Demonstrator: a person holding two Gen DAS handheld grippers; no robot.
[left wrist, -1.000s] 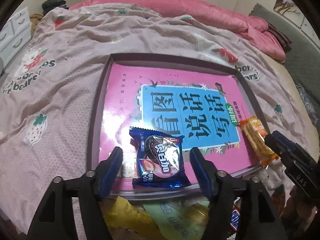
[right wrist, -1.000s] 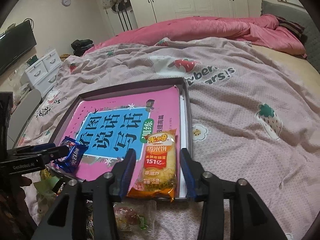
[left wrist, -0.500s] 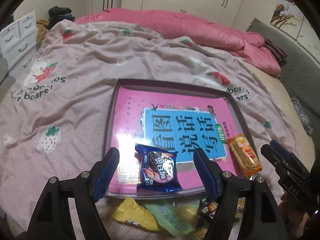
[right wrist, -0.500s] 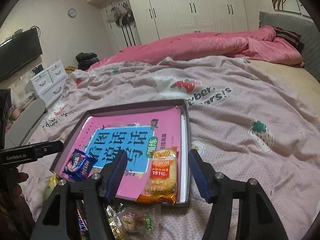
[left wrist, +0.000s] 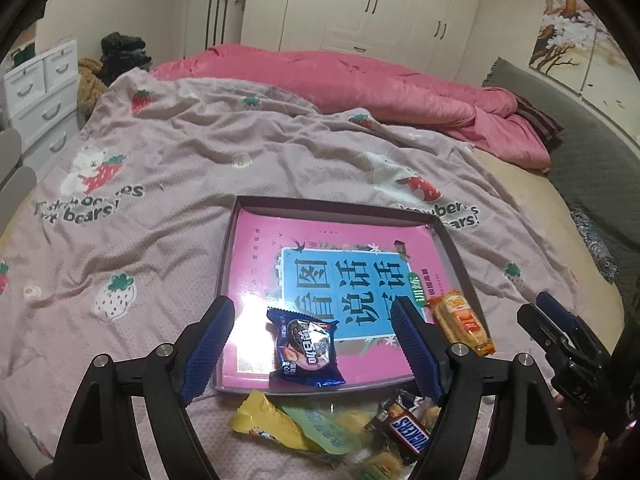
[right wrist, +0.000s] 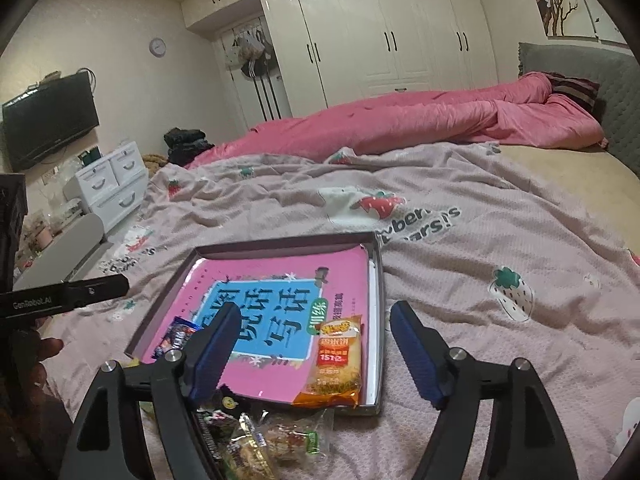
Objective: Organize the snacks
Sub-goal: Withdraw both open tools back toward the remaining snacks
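A shallow dark tray (left wrist: 229, 264) lies on the bed with a pink book (left wrist: 260, 240) inside it. A blue Oreo pack (left wrist: 306, 350) rests on the book's near edge. My left gripper (left wrist: 313, 302) hovers above it, jaws opening wider, pads clear of the pack. An orange rice-cracker pack (right wrist: 338, 360) lies at the book's right side. My right gripper (right wrist: 316, 308) hangs above that pack, jaws opening, nothing pressed between them. The right gripper (left wrist: 548, 320) also shows at the right edge of the left wrist view. The left gripper (right wrist: 100, 290) and the Oreo pack (right wrist: 176, 338) show in the right wrist view.
Loose snacks lie on the quilt in front of the tray: a yellow pack (left wrist: 268, 420), a Snickers bar (left wrist: 408, 430), clear-wrapped sweets (right wrist: 288, 440). A rumpled pink duvet (left wrist: 360, 92) lies across the far side of the bed. White drawers (right wrist: 116, 184) stand at the left.
Both grippers have risen and drawn back from the tray, so the packs look smaller. The right jaws have spread wide, away from the orange pack. The left jaws have widened a little.
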